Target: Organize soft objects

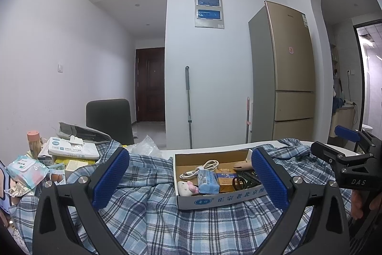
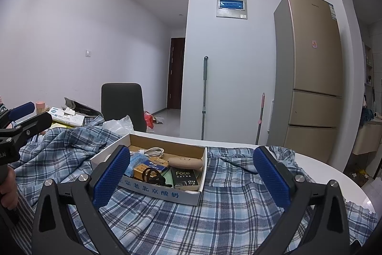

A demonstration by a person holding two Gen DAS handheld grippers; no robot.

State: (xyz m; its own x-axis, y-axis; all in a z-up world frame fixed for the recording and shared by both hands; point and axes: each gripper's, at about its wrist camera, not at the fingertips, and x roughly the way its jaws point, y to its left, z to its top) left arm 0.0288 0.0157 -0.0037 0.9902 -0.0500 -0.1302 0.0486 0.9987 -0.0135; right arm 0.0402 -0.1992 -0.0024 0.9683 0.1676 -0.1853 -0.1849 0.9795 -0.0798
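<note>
Both wrist cameras sit low over the blue plaid cloth (image 1: 167, 226) on the table, facing the tall gold fridge (image 1: 286, 78). They share the open cardboard box (image 2: 152, 192), close ahead. The left view looks from the box's left, the right view from its right; each catches the other gripper at its edge.

Rumpled blue plaid shirt (image 1: 167, 226) — perhaps — across table

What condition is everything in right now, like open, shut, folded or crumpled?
Left tongs: open, empty.
Right tongs: open, empty.
Plaid cloth: spread over the table, rumpled.
Cardboard box: open-topped, sitting on the cloth, full of small items.
Fridge: doors shut.
White cable: coiled in the box.
</note>
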